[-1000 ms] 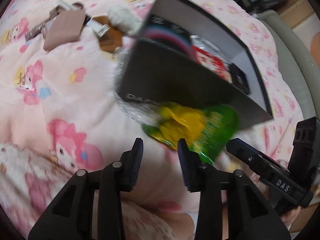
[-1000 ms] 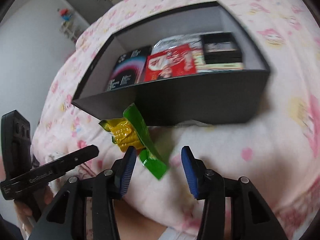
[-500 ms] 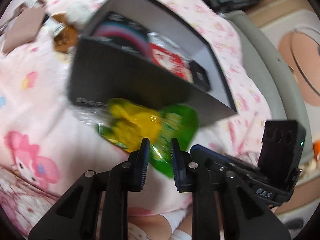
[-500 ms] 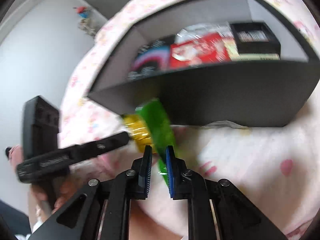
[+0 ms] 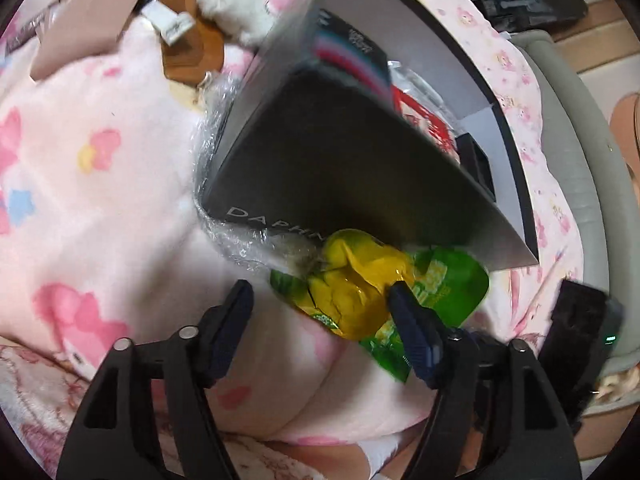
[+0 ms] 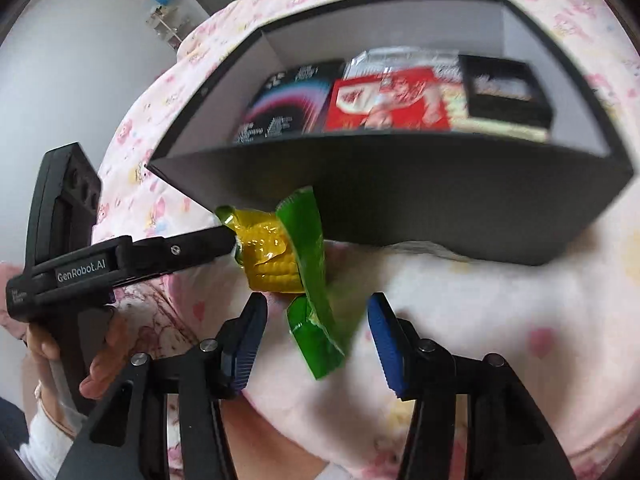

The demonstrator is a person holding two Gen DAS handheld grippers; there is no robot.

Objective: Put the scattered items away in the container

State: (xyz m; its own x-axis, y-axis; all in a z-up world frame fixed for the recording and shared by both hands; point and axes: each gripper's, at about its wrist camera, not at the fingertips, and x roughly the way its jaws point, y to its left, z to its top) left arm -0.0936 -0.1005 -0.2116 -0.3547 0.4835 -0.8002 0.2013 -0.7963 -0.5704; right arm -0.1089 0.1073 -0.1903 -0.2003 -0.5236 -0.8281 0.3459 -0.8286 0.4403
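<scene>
Left wrist view: the left gripper [image 5: 320, 312] is pointing steeply down at the green-and-yellow corn packet [image 5: 360, 296], which is lying on the pink blanket [image 5: 100, 200] against the near outer wall of the dark box [image 5: 340, 168], not yet inside. Jaws have just been opening and are standing wide; the packet's yellow part is sitting between them, apparently touching the right pad, not clamped. A crumpled clear wrap [image 5: 240, 248] is poking out under the box's near corner. Beyond its far corner, a brown card [image 5: 84, 28], wooden piece [image 5: 192, 52] and white plush [image 5: 232, 8] are waiting.

Right wrist view: the right gripper [image 6: 316, 336] has also just been opening, jaws moderately apart, astride the packet's green end without pressing it. Both tools are probably bracketing opposite ends because the packet is floppy. The left tool's fingertip [image 6: 224, 236] is reaching the yellow end.
</scene>
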